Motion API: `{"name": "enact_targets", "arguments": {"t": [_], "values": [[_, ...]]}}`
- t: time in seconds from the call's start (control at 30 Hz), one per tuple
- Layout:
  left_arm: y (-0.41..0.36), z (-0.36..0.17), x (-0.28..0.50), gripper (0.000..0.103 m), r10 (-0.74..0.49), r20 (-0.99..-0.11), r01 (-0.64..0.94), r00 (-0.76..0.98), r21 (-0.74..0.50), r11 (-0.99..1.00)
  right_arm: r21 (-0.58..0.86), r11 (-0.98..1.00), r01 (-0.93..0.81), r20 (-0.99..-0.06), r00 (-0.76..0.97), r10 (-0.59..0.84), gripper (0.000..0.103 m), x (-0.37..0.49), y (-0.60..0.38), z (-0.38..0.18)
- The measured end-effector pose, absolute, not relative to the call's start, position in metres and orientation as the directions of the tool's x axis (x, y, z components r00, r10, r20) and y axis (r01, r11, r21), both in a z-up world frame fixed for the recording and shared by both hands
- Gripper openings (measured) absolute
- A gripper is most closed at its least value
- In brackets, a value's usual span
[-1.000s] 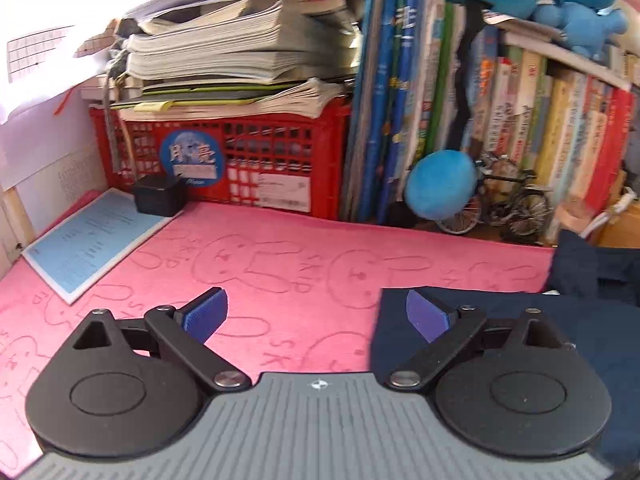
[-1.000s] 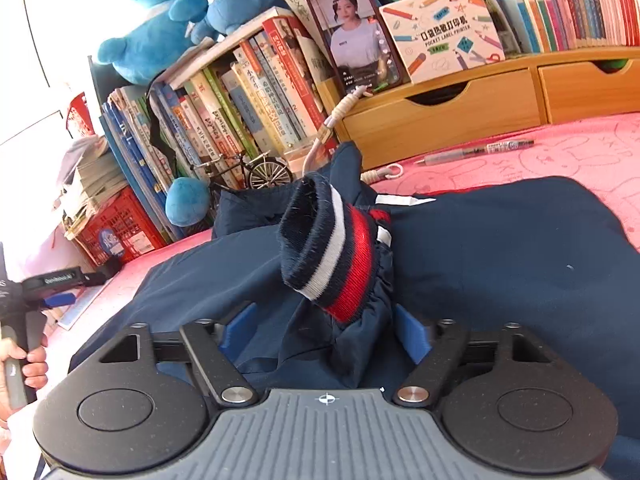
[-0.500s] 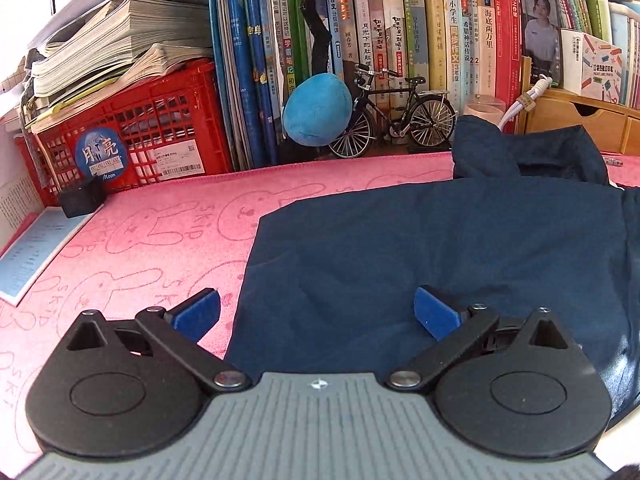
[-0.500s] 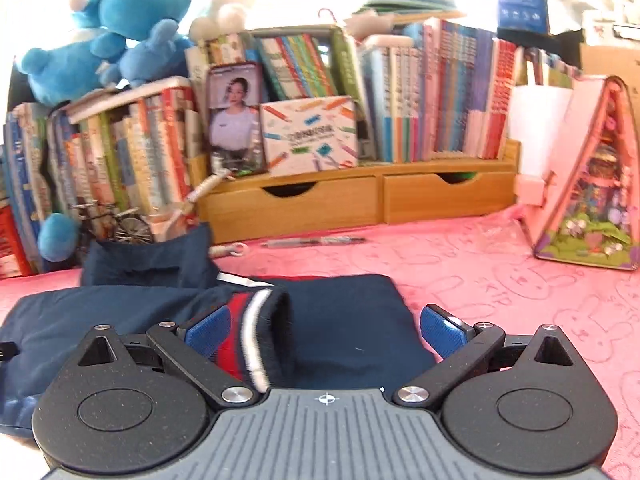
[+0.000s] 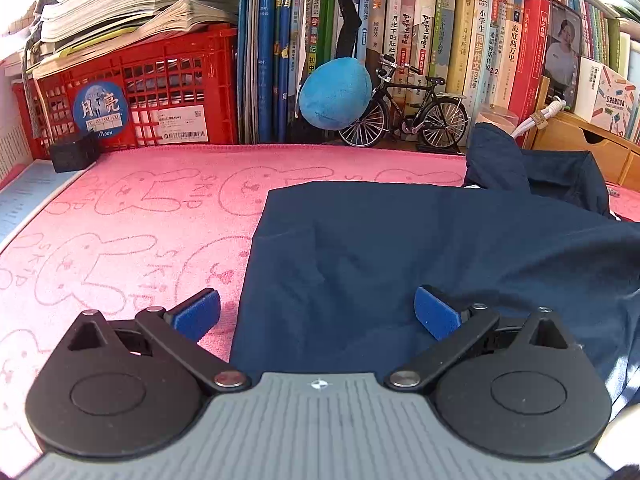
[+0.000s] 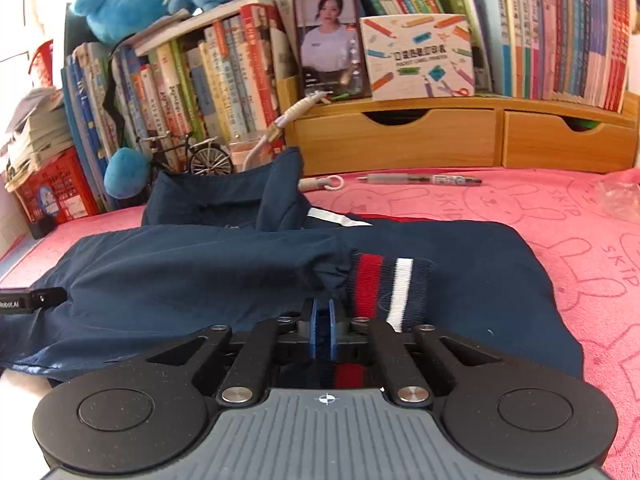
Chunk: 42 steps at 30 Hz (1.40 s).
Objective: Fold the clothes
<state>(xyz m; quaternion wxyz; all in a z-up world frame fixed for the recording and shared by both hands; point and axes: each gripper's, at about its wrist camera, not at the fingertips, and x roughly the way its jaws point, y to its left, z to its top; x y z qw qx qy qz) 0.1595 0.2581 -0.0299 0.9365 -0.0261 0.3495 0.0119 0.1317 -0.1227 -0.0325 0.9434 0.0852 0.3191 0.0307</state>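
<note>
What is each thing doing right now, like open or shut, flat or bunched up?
Left gripper: fingers open, over the jacket's edge.
Right gripper: fingers just closed, shut with nothing between them.
Navy jacket: lying on the pink towel, sleeve folded across it.
Striped cuff: lying flat, released.
Phone: screen on, propped upright.
Wooden drawers: shut.
Pen: lying flat.

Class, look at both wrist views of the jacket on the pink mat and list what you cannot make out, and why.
- Right view: whether the right gripper pinches any cloth; its own linkage hides the pad tips, though the jaws have just closed.
- Left view: the near hem of the jacket, behind the open left gripper.
- Both views: the jacket's far sleeve and collar, hidden by bunched folds.
- Right view: the print on the pen, too small.
</note>
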Motion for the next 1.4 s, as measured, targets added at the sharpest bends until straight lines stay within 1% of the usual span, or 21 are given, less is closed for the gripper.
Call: {"name": "enact_targets", "arguments": {"t": [0.03, 0.1, 0.13, 0.2, 0.23, 0.3, 0.37, 0.4, 0.47, 0.53, 0.6, 0.63, 0.73, 0.77, 0.8, 0.87, 0.9, 1.1, 1.27, 1.33, 1.4], "values": [[0.259, -0.03, 0.159, 0.103, 0.004, -0.656, -0.044, 0.755, -0.044, 0.998, 0.164, 0.985, 0.045, -0.603, 0.795, 0.064, 0.007, 0.131, -0.13, -0.032], [0.258, -0.03, 0.159, 0.103, 0.011, -0.654, -0.049, 0.756, -0.04, 0.998, 0.127, 0.986, 0.105, -0.605, 0.796, -0.007, 0.037, 0.127, -0.137, -0.031], [0.258, -0.029, 0.159, 0.103, 0.013, -0.654, -0.05, 0.757, -0.038, 0.998, 0.109, 0.988, 0.114, -0.599, 0.8, -0.026, 0.055, 0.123, -0.137, -0.03], [0.257, -0.029, 0.159, 0.103, 0.015, -0.653, -0.051, 0.757, -0.036, 0.998, 0.072, 0.989, 0.131, -0.587, 0.807, -0.064, 0.057, 0.116, -0.136, -0.027], [0.257, -0.029, 0.159, 0.103, 0.015, -0.653, -0.052, 0.757, -0.037, 0.998, 0.057, 0.993, 0.1, -0.573, 0.818, -0.049, 0.062, 0.113, -0.128, -0.024], [0.257, -0.029, 0.159, 0.103, 0.017, -0.653, -0.053, 0.757, -0.035, 0.998, 0.028, 0.999, 0.018, -0.543, 0.84, 0.0, 0.066, 0.107, -0.108, -0.019], [0.257, -0.029, 0.159, 0.103, 0.019, -0.652, -0.054, 0.758, -0.033, 0.998, -0.014, 0.998, -0.067, -0.513, 0.857, 0.05, 0.074, 0.102, -0.083, -0.014], [0.256, -0.029, 0.158, 0.103, 0.022, -0.651, -0.054, 0.758, -0.03, 0.998, -0.036, 0.994, -0.103, -0.502, 0.862, 0.071, 0.076, 0.1, -0.071, -0.013], [0.255, -0.029, 0.158, 0.103, 0.028, -0.648, -0.055, 0.761, -0.021, 0.998, -0.077, 0.982, -0.175, -0.511, 0.852, 0.112, 0.085, 0.101, -0.045, -0.014], [0.254, -0.029, 0.158, 0.103, 0.038, -0.645, -0.059, 0.764, -0.011, 0.998, -0.096, 0.971, -0.217, -0.541, 0.831, 0.132, 0.092, 0.107, -0.026, -0.021], [0.253, -0.028, 0.157, 0.103, 0.053, -0.64, -0.069, 0.767, -0.001, 0.998, -0.062, 0.978, -0.197, -0.608, 0.785, 0.12, 0.092, 0.12, -0.02, -0.038], [0.253, -0.028, 0.157, 0.103, 0.06, -0.638, -0.074, 0.768, 0.004, 0.997, -0.039, 0.981, -0.191, -0.618, 0.776, 0.127, 0.094, 0.12, -0.021, -0.037], [0.251, -0.026, 0.152, 0.103, 0.174, -0.627, -0.172, 0.759, 0.065, 0.983, 0.02, 0.983, -0.182, -0.622, 0.767, 0.155, 0.093, 0.116, -0.026, -0.025], [0.251, -0.025, 0.146, 0.103, 0.177, -0.626, -0.173, 0.76, 0.067, 0.983, 0.023, 0.979, -0.2, -0.605, 0.777, 0.173, 0.094, 0.106, -0.03, -0.02], [0.252, -0.024, 0.139, 0.103, 0.166, -0.624, -0.164, 0.763, 0.061, 0.985, 0.02, 0.974, -0.224, -0.582, 0.79, 0.193, 0.094, 0.092, -0.034, -0.014], [0.251, -0.02, 0.117, 0.103, 0.118, -0.622, -0.118, 0.774, 0.041, 0.992, 0.013, 0.962, -0.273, -0.54, 0.808, 0.236, 0.102, 0.064, -0.042, -0.003], [0.251, -0.018, 0.105, 0.103, 0.092, -0.621, -0.092, 0.778, 0.031, 0.995, 0.017, 0.956, -0.294, -0.529, 0.808, 0.258, 0.103, 0.05, -0.047, 0.001], [0.217, -0.004, 0.028, 0.103, -0.043, -0.611, 0.039, 0.791, -0.02, 0.999, 0.109, 0.918, -0.381, -0.508, 0.773, 0.381, 0.103, -0.03, -0.057, 0.011], [0.174, -0.001, -0.057, 0.103, -0.134, -0.603, 0.151, 0.786, -0.023, 0.988, 0.122, 0.893, -0.433, -0.47, 0.767, 0.436, 0.103, -0.108, -0.049, 0.006], [0.156, -0.004, -0.088, 0.103, -0.115, -0.6, 0.155, 0.791, 0.015, 0.988, 0.121, 0.889, -0.442, -0.457, 0.77, 0.445, 0.103, -0.135, -0.047, 0.0], [0.139, -0.009, -0.11, 0.103, -0.075, -0.601, 0.142, 0.796, 0.064, 0.988, 0.112, 0.892, -0.438, -0.462, 0.771, 0.437, 0.103, -0.155, -0.047, -0.007]]}}
